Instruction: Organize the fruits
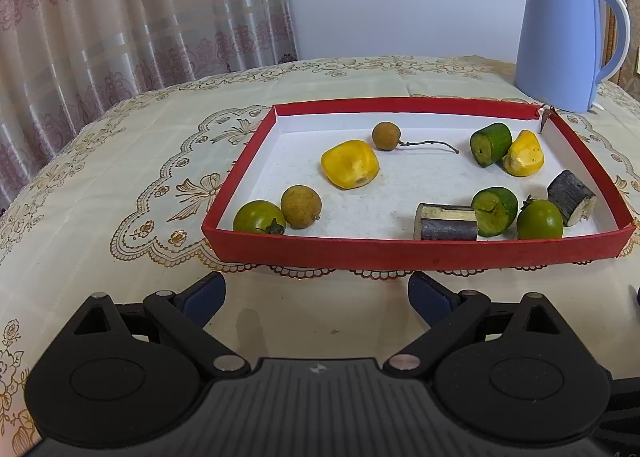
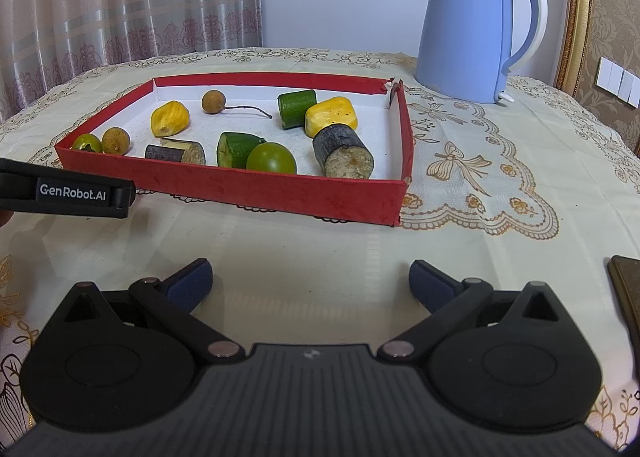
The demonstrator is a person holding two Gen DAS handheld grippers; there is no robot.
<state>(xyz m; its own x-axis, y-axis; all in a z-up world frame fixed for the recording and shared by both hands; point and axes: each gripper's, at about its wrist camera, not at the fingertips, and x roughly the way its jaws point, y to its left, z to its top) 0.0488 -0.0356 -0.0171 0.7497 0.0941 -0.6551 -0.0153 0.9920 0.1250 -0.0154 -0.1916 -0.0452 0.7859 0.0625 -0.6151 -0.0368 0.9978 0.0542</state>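
A shallow red tray (image 1: 400,251) (image 2: 248,187) with a white floor holds the fruit pieces. Inside lie two yellow chunks (image 1: 349,164) (image 2: 330,116), two brown longans (image 1: 301,206) (image 1: 386,135), two green tomatoes (image 1: 258,217) (image 2: 271,157), two green cucumber pieces (image 1: 491,143) (image 2: 297,108) and two dark eggplant pieces (image 1: 448,223) (image 2: 343,153). My left gripper (image 1: 316,297) is open in front of the tray's near wall, holding nothing. My right gripper (image 2: 310,283) is also open and holds nothing, farther back on the cloth; the left gripper's body (image 2: 72,193) shows at its left.
A light blue electric kettle (image 1: 560,37) (image 2: 476,29) stands behind the tray's far right corner. An embroidered cream tablecloth (image 2: 480,177) covers the round table. A dark flat object (image 2: 628,289) lies at the right edge. Curtains (image 1: 120,17) hang behind on the left.
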